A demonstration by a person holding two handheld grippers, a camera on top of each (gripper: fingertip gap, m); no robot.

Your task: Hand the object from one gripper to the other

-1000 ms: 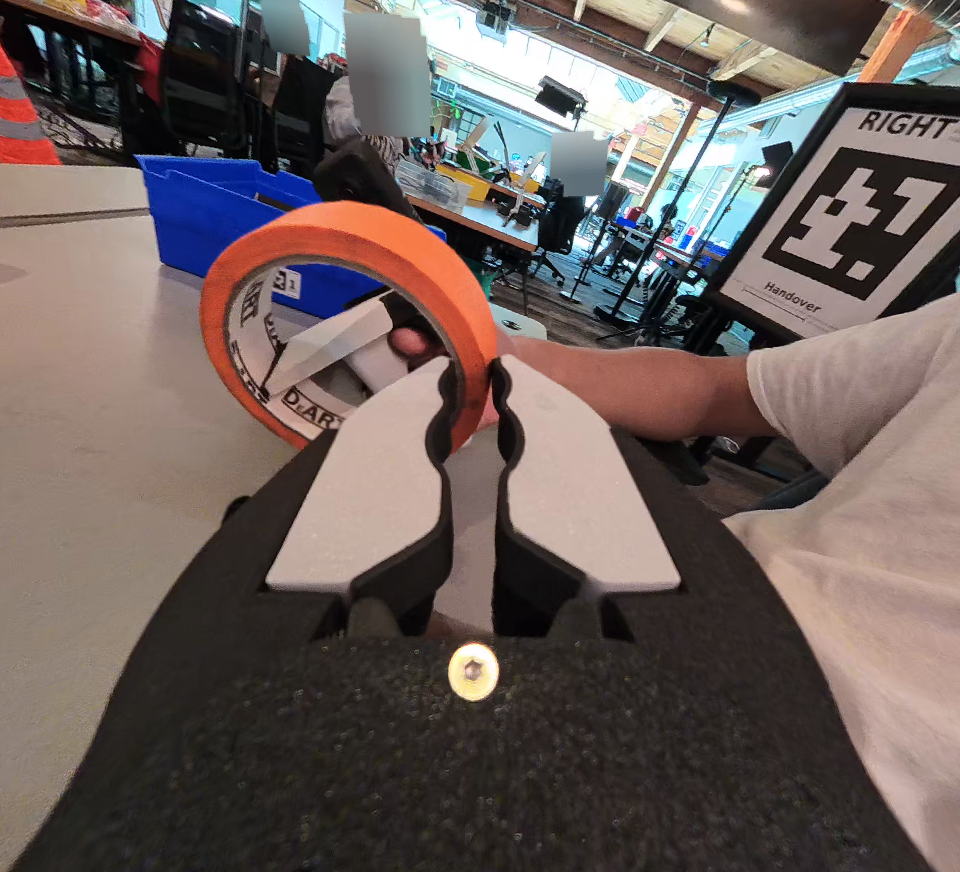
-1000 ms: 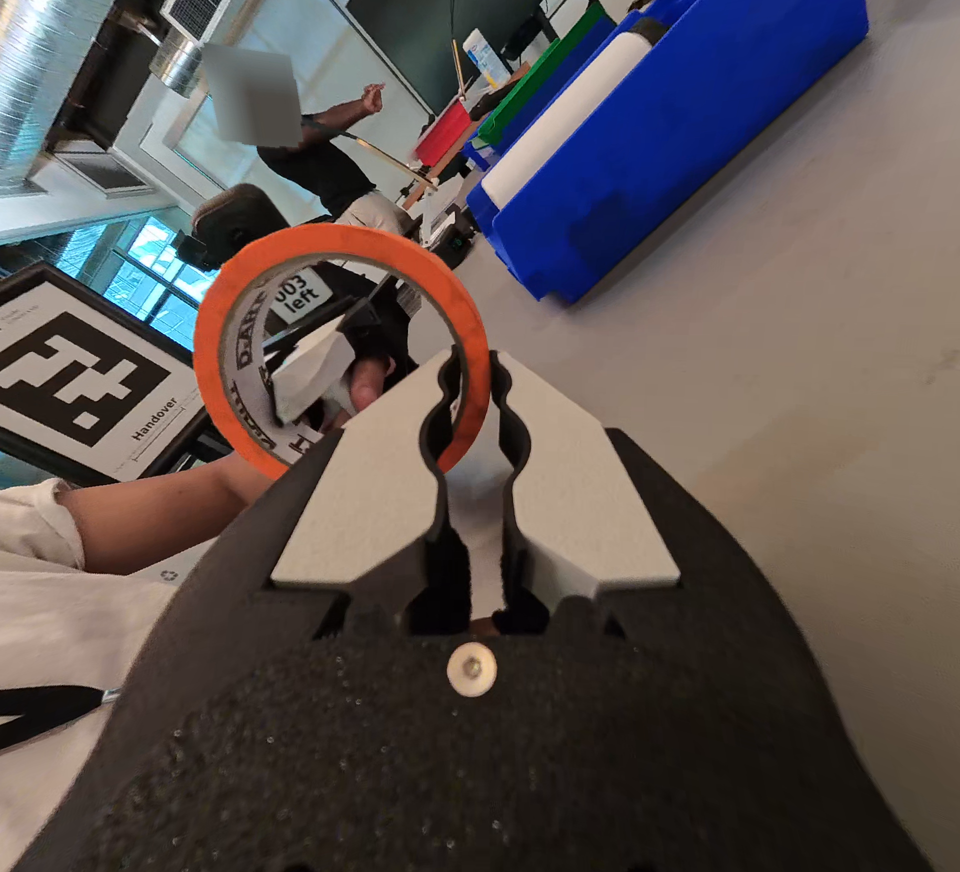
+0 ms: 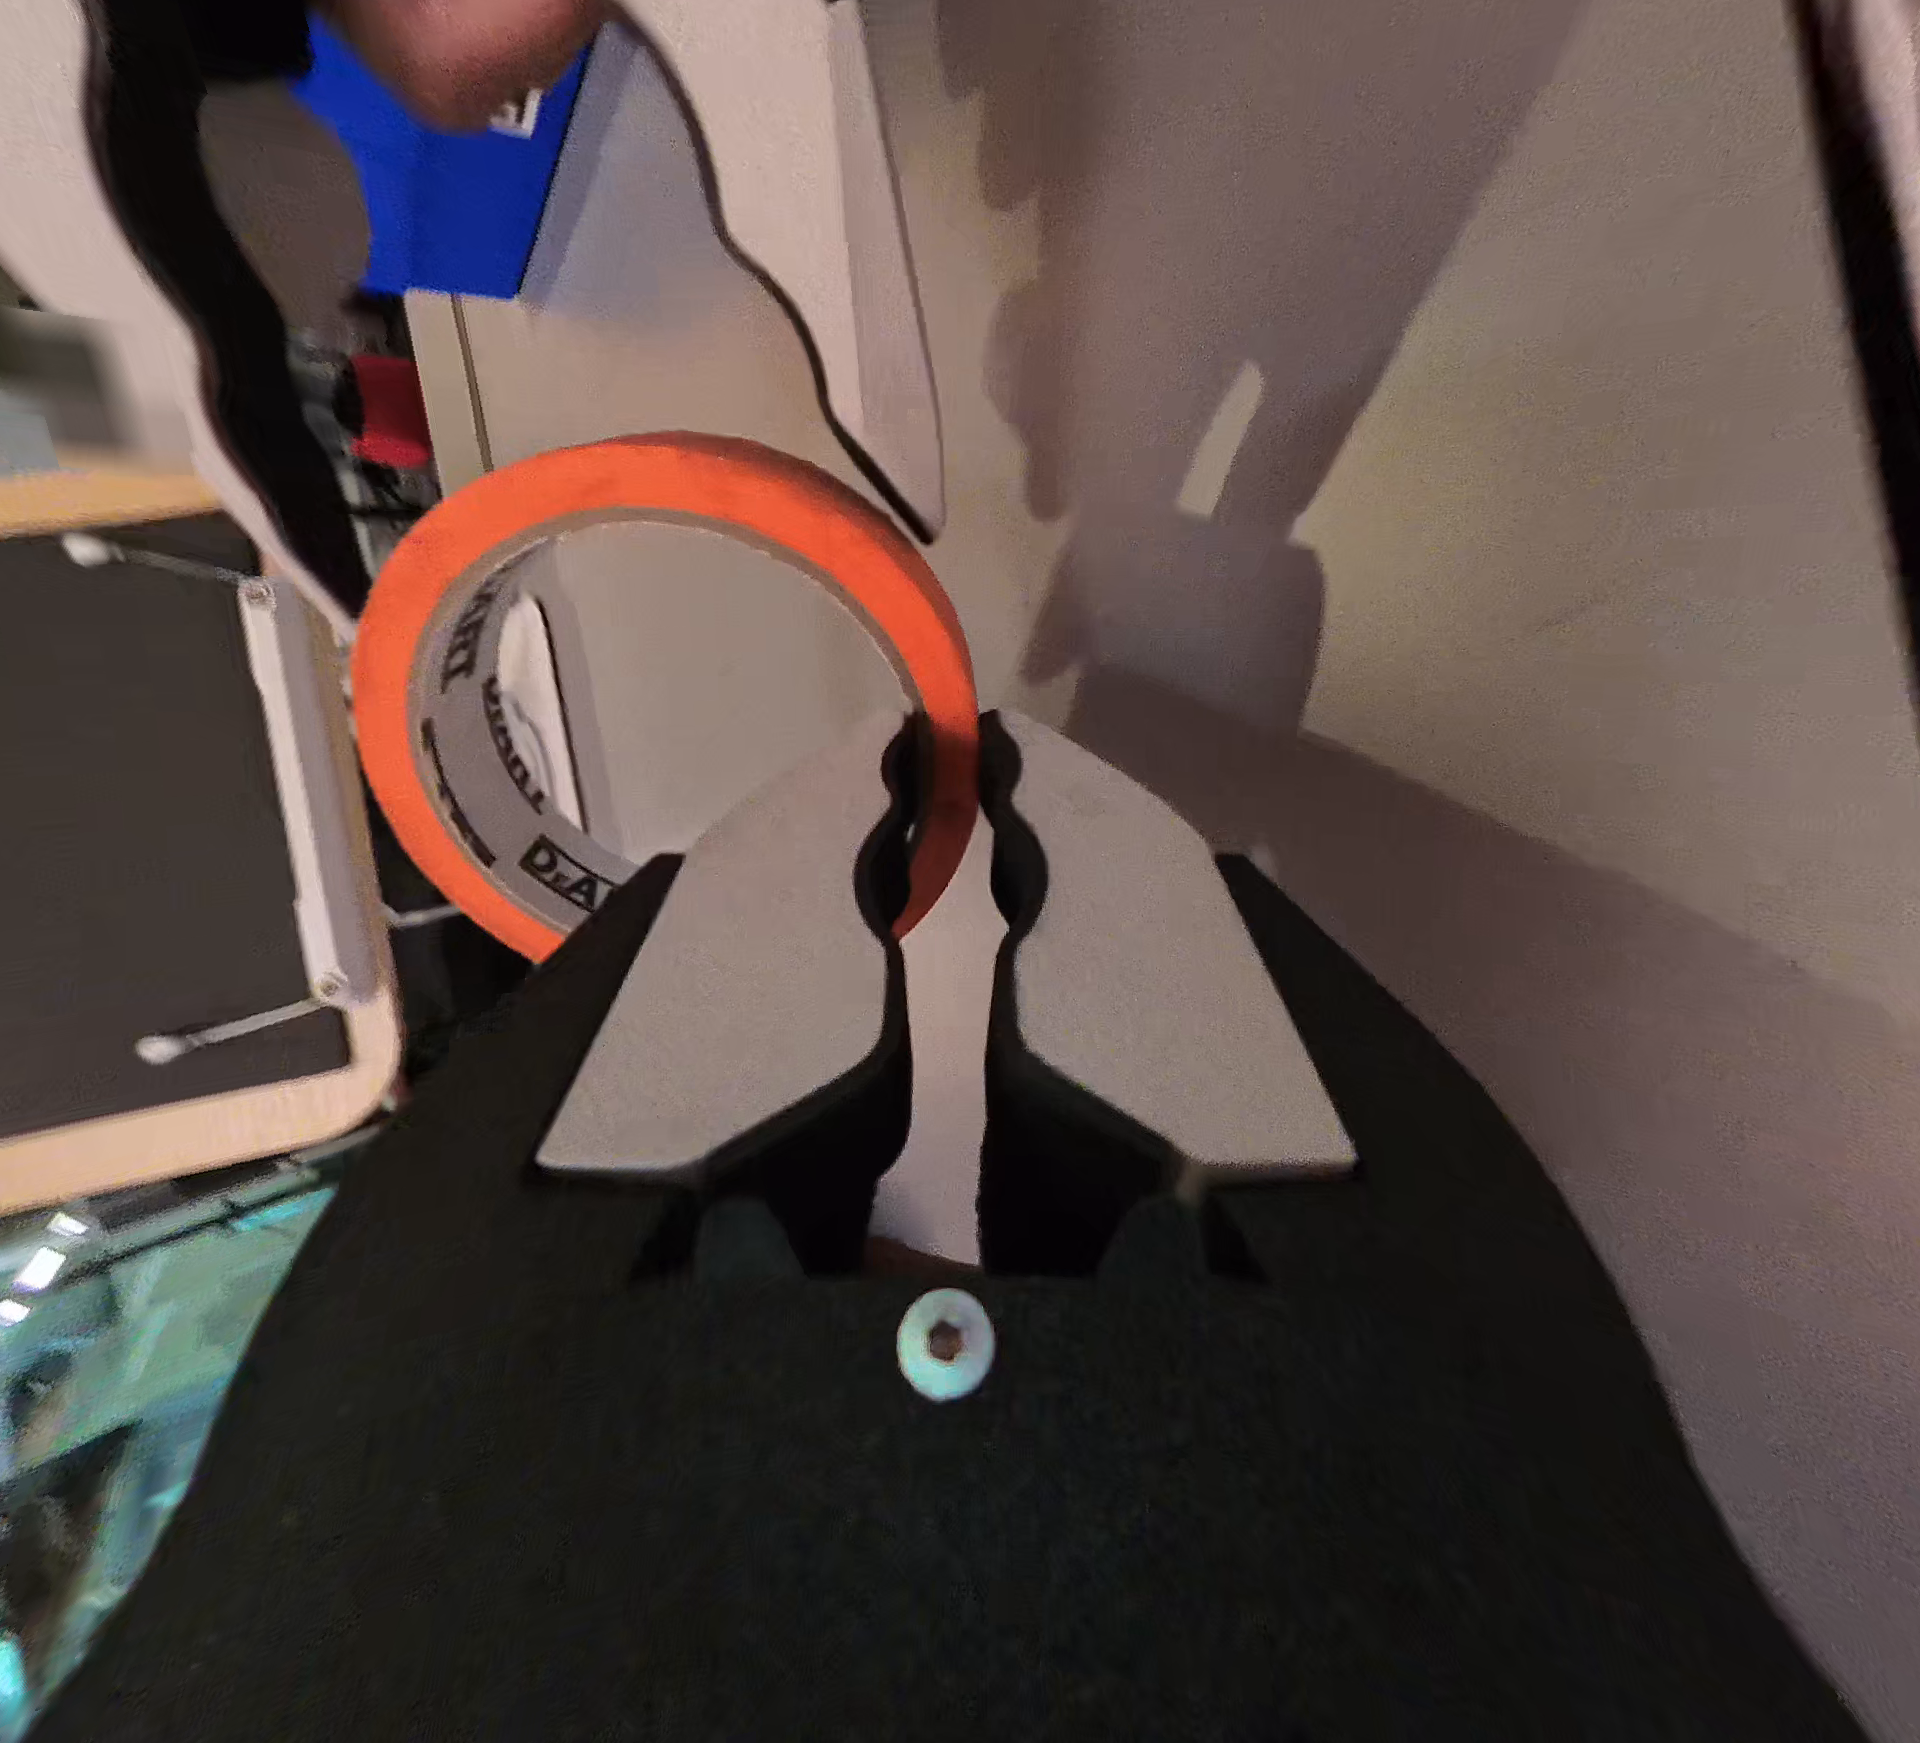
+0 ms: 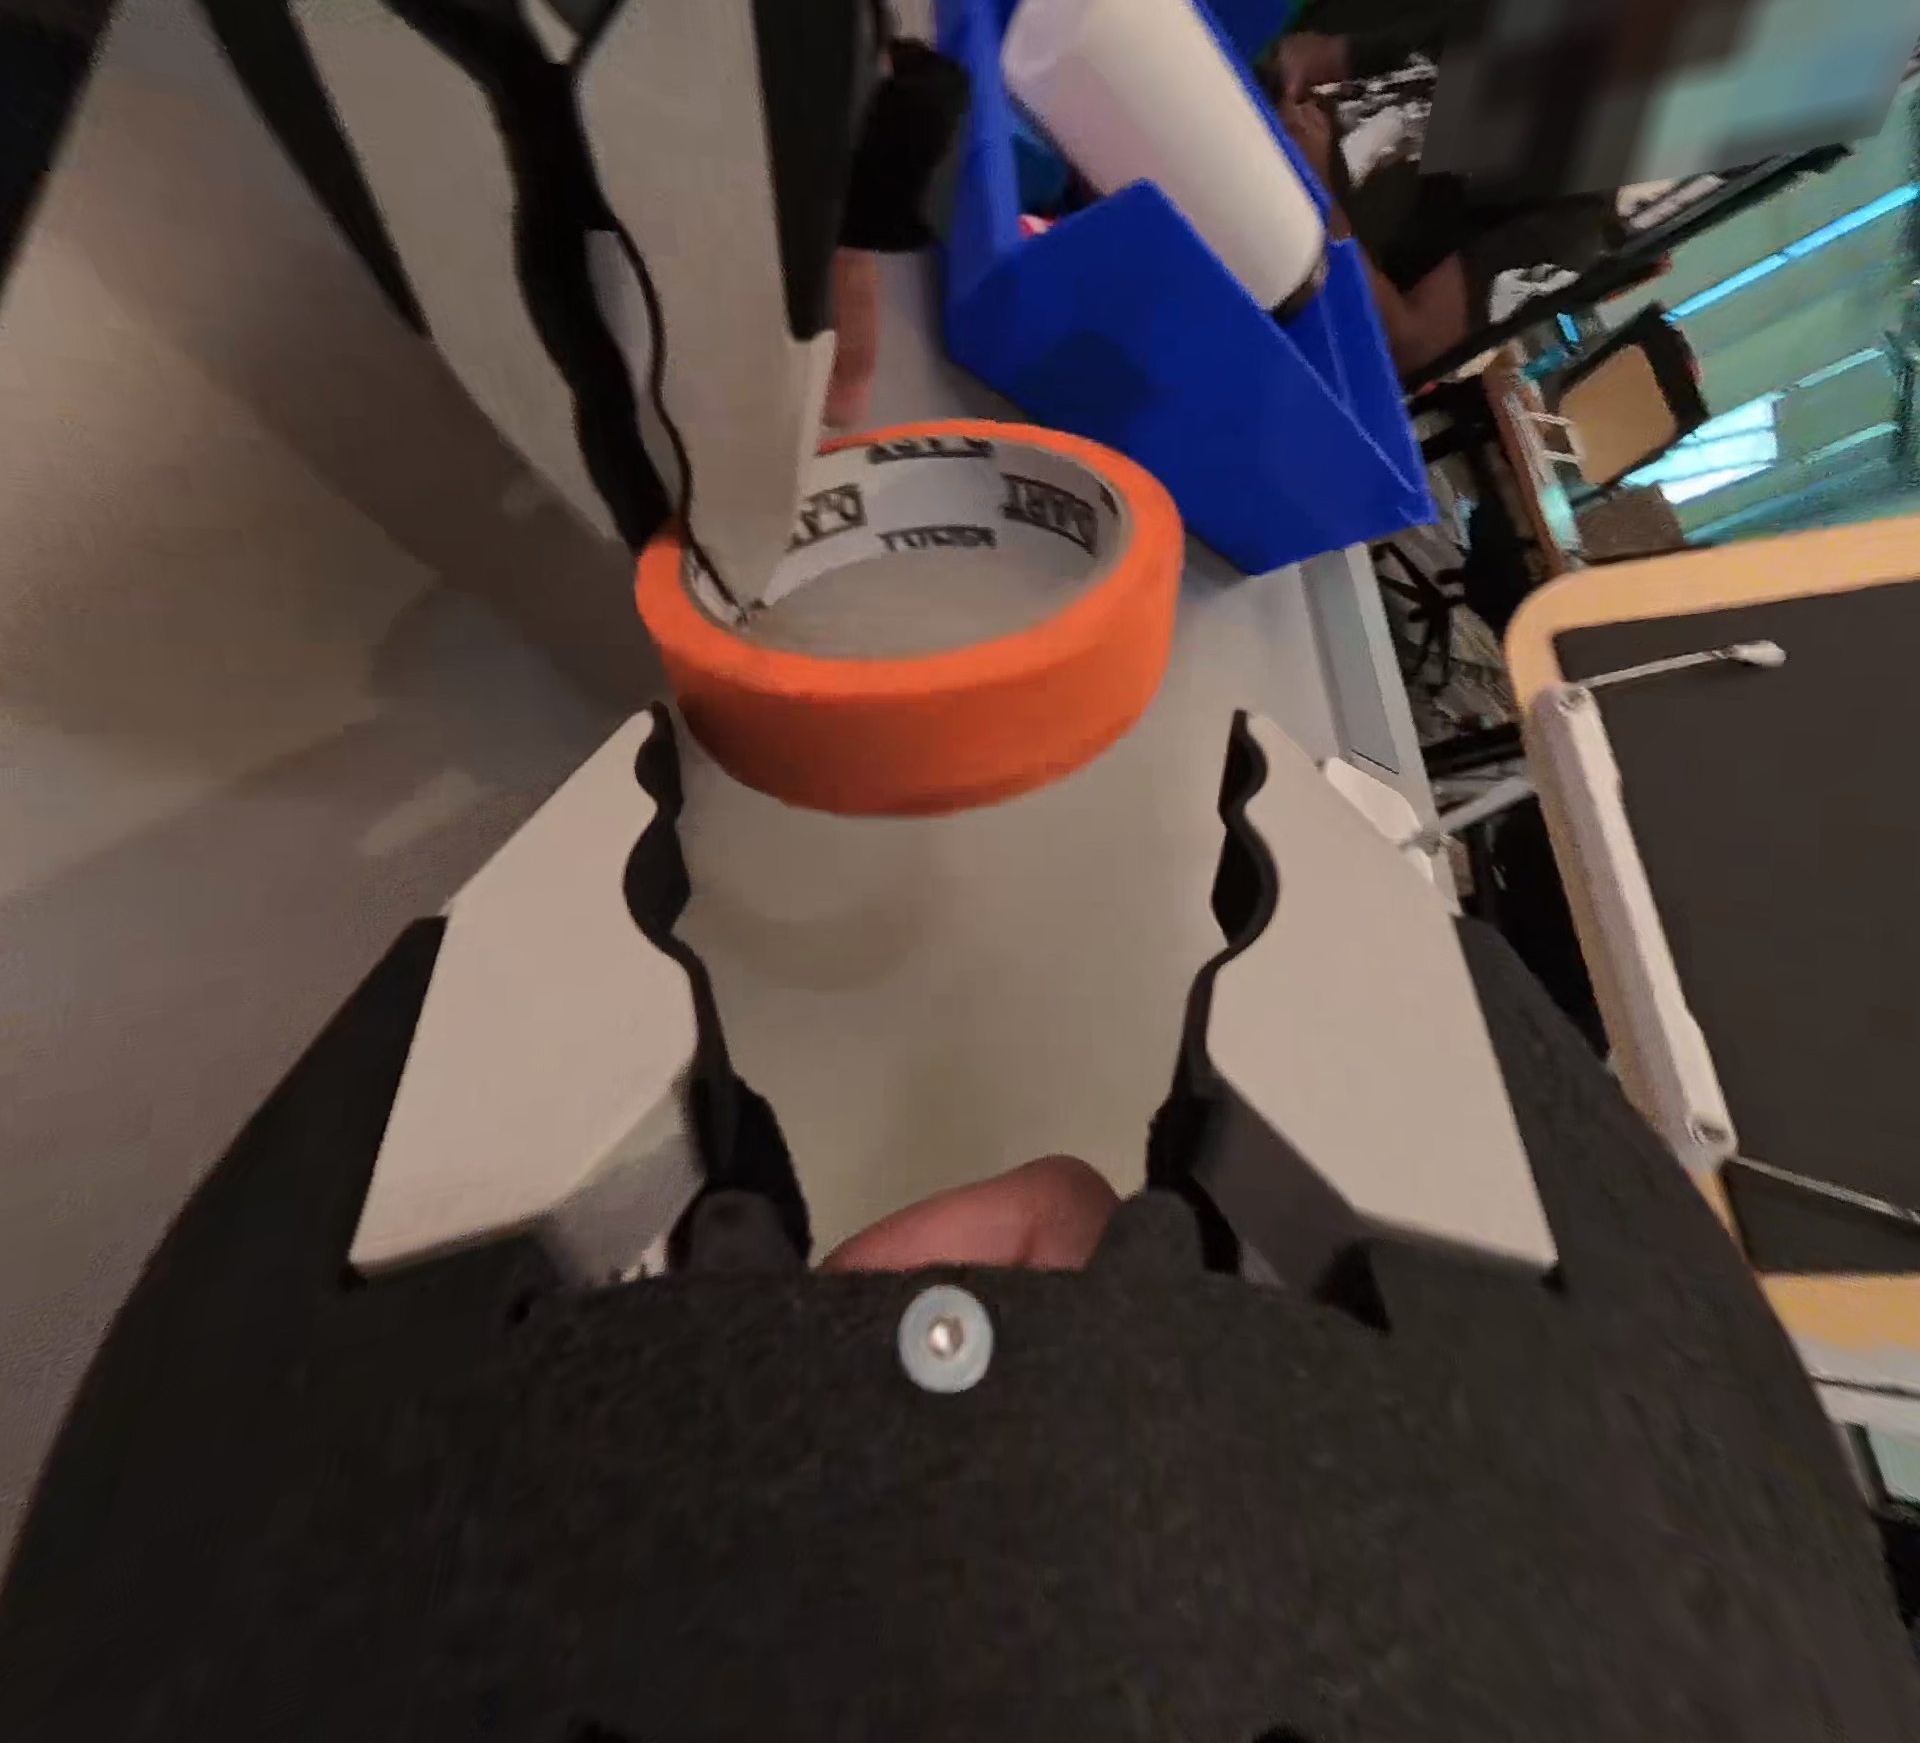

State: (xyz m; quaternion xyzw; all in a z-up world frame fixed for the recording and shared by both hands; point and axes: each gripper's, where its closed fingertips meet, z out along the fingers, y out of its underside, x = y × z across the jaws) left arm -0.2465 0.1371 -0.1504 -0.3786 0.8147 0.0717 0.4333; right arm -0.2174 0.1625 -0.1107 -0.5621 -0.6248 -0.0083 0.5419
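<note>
Gripping orange tape roll (image 3: 665, 488) — printed core — left gripper (image 3: 945, 758).

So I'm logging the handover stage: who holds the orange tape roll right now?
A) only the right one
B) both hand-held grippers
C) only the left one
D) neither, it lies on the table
C: the left hand-held gripper is clamped on the wall of the orange tape roll, while the right hand-held gripper is spread wide, clear of the roll.
</note>
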